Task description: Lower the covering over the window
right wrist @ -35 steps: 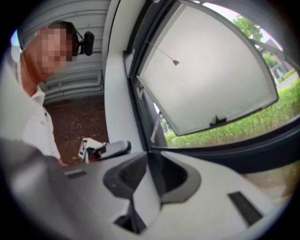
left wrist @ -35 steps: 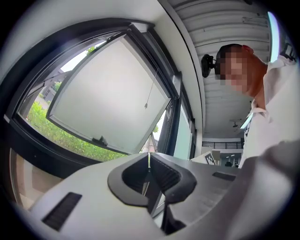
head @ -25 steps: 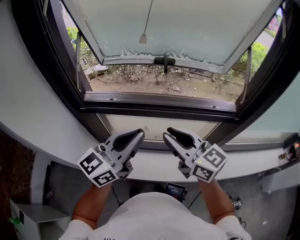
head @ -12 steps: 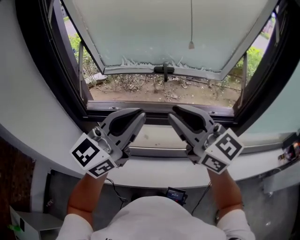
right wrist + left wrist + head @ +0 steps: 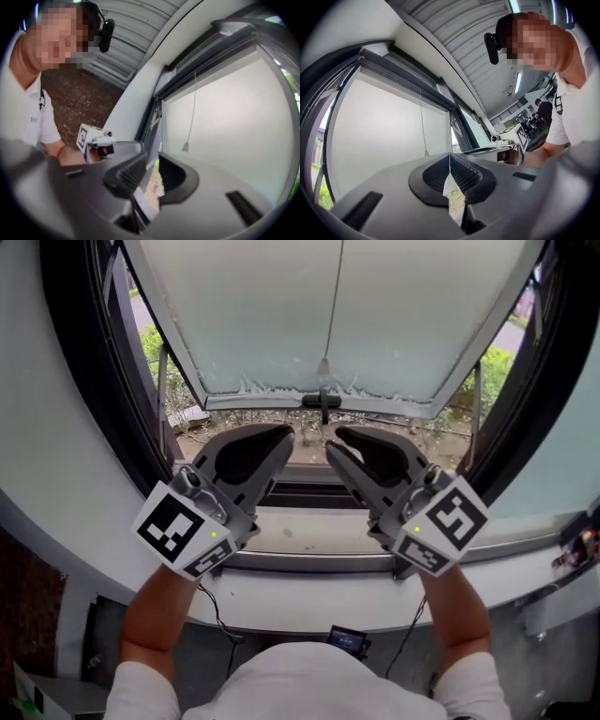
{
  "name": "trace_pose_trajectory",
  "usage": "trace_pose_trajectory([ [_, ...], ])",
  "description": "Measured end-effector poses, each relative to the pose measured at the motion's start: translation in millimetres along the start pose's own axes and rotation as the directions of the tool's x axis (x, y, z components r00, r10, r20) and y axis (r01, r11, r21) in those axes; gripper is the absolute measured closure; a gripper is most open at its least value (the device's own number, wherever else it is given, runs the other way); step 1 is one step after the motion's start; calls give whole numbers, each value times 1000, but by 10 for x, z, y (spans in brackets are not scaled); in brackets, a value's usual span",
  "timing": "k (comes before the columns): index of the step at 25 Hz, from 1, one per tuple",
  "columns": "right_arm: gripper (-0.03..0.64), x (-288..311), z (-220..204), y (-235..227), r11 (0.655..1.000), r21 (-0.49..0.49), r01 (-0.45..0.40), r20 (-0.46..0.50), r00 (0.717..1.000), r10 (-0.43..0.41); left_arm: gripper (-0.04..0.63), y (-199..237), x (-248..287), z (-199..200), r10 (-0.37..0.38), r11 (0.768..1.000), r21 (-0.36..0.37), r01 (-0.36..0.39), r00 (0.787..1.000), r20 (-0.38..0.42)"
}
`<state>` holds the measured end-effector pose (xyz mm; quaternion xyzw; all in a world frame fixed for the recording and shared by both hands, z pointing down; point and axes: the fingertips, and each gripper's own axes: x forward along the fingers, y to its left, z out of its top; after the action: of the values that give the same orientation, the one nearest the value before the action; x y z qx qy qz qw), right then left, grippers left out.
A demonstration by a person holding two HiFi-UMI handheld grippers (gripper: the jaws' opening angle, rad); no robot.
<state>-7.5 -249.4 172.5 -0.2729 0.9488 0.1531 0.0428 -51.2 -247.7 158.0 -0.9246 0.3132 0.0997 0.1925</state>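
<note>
Both grippers sit higher than a second ago. The left gripper (image 5: 277,439) and the right gripper (image 5: 339,442), earlier down in front of the wall below the sill (image 5: 309,532), now reach above it. Their tips lie in front of the lower window frame (image 5: 300,491). Each has rolled a little, turning its marker cube. The cord weight (image 5: 323,367) has swung from left to right and now hangs centred, just above the window handle (image 5: 322,405).
</note>
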Motion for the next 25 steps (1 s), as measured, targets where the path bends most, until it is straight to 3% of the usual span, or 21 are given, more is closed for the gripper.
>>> trace_pose_trajectory([
  [4,529,85,286,-86,997,-82,9,18,1000,-7,572,148,74,263,28,992,119,-28,1000,6],
  [15,529,267,937,-321,954,-295,60,61,997,-44,572,387,304,921,32,943,328,-44,999,44],
  [21,529,366,1264,-554,892,-436,122,60,993,-106,572,581,466,1226,74,892,445,-76,997,23],
  [25,529,428,1511,-720,821,-545,170,71,985,-157,572,751,625,1486,105,846,523,-106,994,32],
])
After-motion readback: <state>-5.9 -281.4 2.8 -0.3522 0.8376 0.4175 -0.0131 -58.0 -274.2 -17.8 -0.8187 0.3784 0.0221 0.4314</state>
